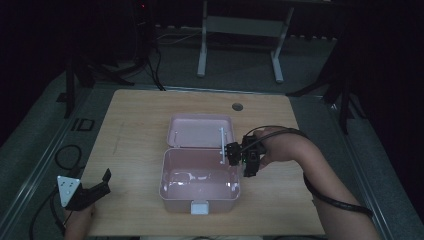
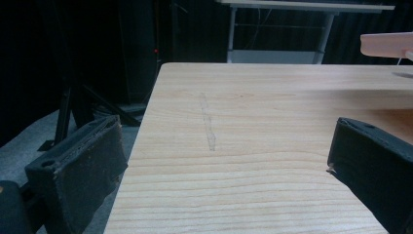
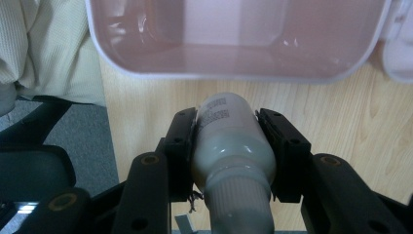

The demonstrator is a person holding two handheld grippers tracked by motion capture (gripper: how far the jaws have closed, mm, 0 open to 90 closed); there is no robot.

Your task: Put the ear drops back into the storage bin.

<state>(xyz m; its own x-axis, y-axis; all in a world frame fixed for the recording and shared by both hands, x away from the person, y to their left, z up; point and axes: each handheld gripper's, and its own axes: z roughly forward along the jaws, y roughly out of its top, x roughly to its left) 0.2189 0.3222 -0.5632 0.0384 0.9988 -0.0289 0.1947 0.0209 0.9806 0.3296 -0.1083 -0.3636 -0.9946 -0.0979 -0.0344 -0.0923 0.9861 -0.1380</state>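
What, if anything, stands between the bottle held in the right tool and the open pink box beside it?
Nothing visible does. The right tool grips the bottle just outside the pink box; only bare wooden table lies between, and the box's lid is swung open.

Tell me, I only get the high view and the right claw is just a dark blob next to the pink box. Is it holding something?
Observer: Yes. In the right gripper view, the right claw is shut on a small pale grey-white plastic bottle.
Operator: Is the bottle in the box already?
Observer: No. It sits over the light wooden table, just outside the rim of the open pink plastic box.
Operator: Which end points at the box?
Observer: The rounded bottom, with small print on it. The ribbed cap end points back toward the camera.
Operator: And the left claw?
Observer: The left claw is open, with bare wood between its pads.
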